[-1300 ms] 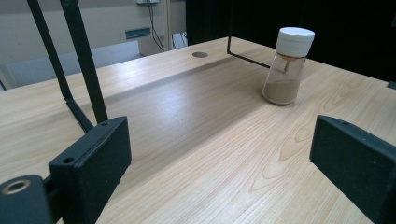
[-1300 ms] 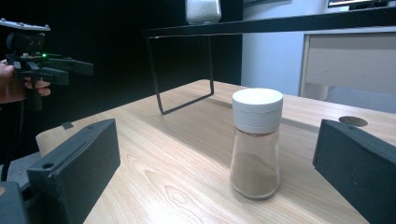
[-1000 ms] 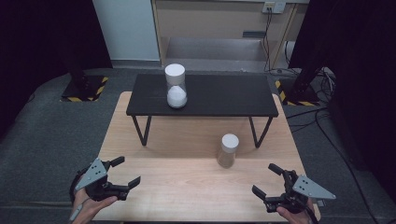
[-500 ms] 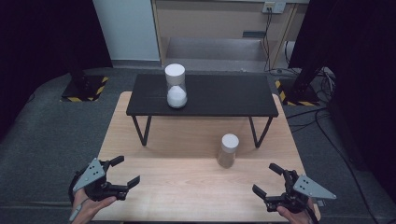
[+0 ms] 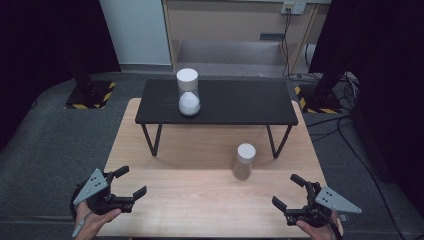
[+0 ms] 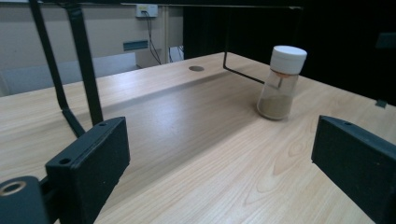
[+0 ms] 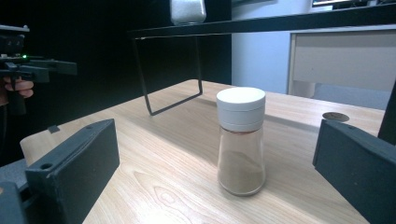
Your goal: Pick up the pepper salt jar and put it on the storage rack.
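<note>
Clearly, both grippers idle, jaws spread and empty; the right gripper (image 5: 290,195) should straddle the brown-filled shaker (image 7: 241,140) standing ahead between its jaws, gripping below the cap; the left gripper (image 5: 127,182) waits.

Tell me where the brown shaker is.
In the high view the brown shaker stands upright on the wooden table, right of centre, just in front of the black shelf's right legs and nearer the right gripper.

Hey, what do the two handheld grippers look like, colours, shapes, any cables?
Both the left gripper and the right gripper are black, each with two blocky, flat-faced jaws and a grey three-cornered plate with small dark dots on top. A pale cable trails below the left hand.
</note>
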Available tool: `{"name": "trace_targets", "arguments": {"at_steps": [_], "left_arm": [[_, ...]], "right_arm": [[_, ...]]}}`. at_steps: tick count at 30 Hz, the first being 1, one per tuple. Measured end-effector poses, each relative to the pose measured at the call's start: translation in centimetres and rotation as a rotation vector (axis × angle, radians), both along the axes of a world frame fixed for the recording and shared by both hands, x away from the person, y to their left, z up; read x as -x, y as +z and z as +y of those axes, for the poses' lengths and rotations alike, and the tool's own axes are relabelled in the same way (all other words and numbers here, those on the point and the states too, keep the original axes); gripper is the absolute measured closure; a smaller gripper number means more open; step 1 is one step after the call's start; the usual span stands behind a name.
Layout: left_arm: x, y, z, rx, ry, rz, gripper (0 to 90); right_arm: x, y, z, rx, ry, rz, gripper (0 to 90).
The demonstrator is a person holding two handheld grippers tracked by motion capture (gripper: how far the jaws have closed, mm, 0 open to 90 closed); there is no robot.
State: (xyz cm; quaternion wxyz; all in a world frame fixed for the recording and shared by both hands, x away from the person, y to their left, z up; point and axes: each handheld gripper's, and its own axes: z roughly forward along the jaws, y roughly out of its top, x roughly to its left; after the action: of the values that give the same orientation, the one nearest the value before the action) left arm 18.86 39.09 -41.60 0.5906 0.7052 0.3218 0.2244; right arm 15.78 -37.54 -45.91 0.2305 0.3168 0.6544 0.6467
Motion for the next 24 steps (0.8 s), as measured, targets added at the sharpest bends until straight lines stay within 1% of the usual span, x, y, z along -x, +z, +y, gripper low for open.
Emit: {"name": "trace_targets", "arguments": {"at_steps": [1,4,6,9,12,15,18,20,24], "left_arm": [[0.1,-0.1,0.1,0.008,0.005,-0.002,3.2],[0.2,-0.1,0.1,0.007,0.009,-0.010,3.2],[0.2,-0.1,0.1,0.006,0.006,-0.013,3.1],[0.4,0.1,-0.1,-0.015,0.011,-0.022,3.1],[0.4,0.0,0.0,-0.012,0.006,-0.021,3.1],[0.3,0.0,0.0,-0.008,-0.001,-0.021,3.1],[0.3,0.0,-0.1,-0.014,-0.006,-0.024,3.0],[0.3,0.0,-0.1,-0.014,-0.003,-0.025,3.0],[0.3,0.0,-0.1,-0.010,-0.001,-0.024,2.9]], "right_arm": [[0.0,0.1,0.0,0.005,-0.001,0.003,0.8],[0.0,0.6,-0.2,0.007,-0.002,0.024,1.0],[0.2,1.0,-0.4,0.019,-0.006,0.021,1.0],[0.5,1.4,-0.8,-0.008,-0.019,0.018,0.8],[0.9,1.9,-1.4,-0.021,-0.025,0.020,0.8],[1.1,2.6,-2.0,-0.010,-0.036,0.027,0.8],[1.2,3.6,-2.7,0.014,-0.039,0.023,0.8],[1.1,4.2,-3.0,0.017,-0.037,0.020,0.8],[0.4,5.7,-3.8,0.037,-0.008,0.008,0.8]]}}
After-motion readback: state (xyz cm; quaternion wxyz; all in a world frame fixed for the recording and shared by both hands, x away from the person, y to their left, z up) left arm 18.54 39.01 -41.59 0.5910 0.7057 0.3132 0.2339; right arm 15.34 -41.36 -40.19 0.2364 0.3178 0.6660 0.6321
